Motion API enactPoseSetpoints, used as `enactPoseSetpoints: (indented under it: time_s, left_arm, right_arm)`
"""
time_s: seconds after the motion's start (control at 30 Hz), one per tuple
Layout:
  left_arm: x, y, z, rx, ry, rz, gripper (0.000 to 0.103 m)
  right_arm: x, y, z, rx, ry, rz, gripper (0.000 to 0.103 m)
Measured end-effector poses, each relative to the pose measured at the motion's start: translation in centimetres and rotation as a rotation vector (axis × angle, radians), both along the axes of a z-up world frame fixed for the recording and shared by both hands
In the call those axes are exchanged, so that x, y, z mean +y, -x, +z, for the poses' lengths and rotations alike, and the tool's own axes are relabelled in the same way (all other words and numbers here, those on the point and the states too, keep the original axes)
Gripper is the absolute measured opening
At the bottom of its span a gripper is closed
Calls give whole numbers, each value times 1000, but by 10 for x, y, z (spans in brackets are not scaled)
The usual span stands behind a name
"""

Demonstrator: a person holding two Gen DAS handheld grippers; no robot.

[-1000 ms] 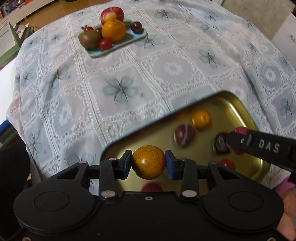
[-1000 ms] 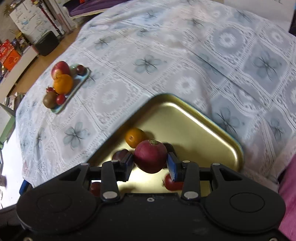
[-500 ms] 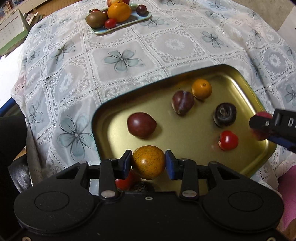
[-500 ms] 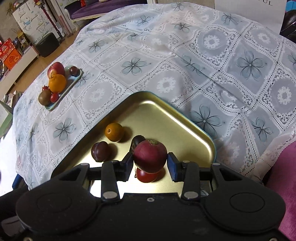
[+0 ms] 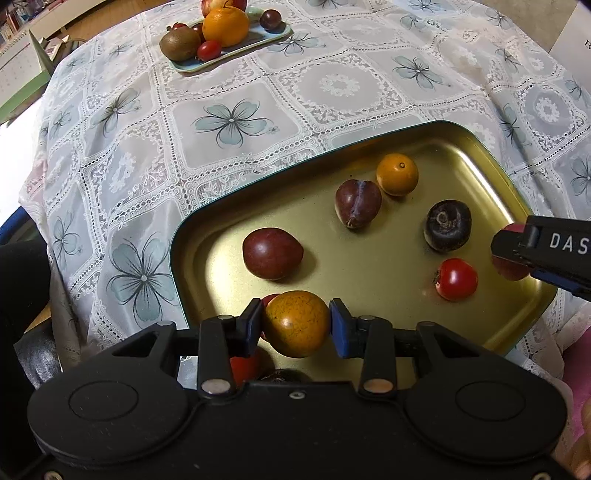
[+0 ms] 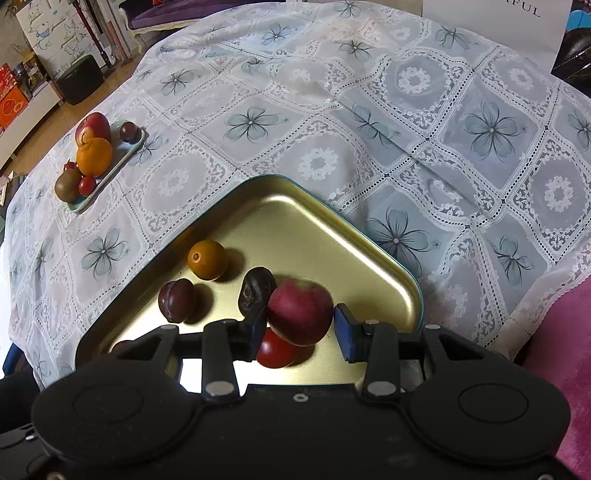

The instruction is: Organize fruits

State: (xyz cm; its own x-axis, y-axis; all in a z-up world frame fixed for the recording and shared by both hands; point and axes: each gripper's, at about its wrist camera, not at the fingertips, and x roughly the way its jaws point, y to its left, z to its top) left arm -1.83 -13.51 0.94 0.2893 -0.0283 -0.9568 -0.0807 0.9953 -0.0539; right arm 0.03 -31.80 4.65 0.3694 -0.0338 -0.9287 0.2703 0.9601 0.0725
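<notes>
My left gripper [image 5: 295, 322] is shut on an orange-brown fruit [image 5: 295, 325] above the near edge of the gold tray [image 5: 491, 158]. In the tray lie a dark red oval fruit [image 5: 272, 253], a plum [image 5: 357, 203], a small orange [image 5: 397, 174], a blackish fruit [image 5: 447, 225] and a red tomato [image 5: 456, 278]. My right gripper [image 6: 300, 328] is shut on a red fruit [image 6: 300, 312], which sits tilted between the pads, over the tray's [image 6: 369, 240] near right side. It enters the left wrist view from the right, as the right gripper [image 5: 511, 251].
A light blue plate [image 5: 192, 68] at the far left of the lace-covered table [image 5: 332, 85] holds an orange [image 5: 225, 26], a kiwi [image 5: 180, 43], an apple and small fruits. Another tomato [image 5: 243, 365] lies under my left gripper. A pink sleeve is at the right edge.
Both grippers have drawn back over the gold tray, so more of it and its fruits show. The red fruit has tilted in the right gripper. Both still hold their fruits.
</notes>
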Motion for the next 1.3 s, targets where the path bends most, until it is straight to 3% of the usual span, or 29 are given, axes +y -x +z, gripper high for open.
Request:
enactPoseSetpoints:
  time_s: [0.7,1.3]
  left_arm:
    - [6,11,7,18,53,22,47]
    - [16,14,9,14,46,64,47]
  right_arm:
    - [9,8,14,-47,-4,39,41]
    - [18,10,18,-52,1,88,41]
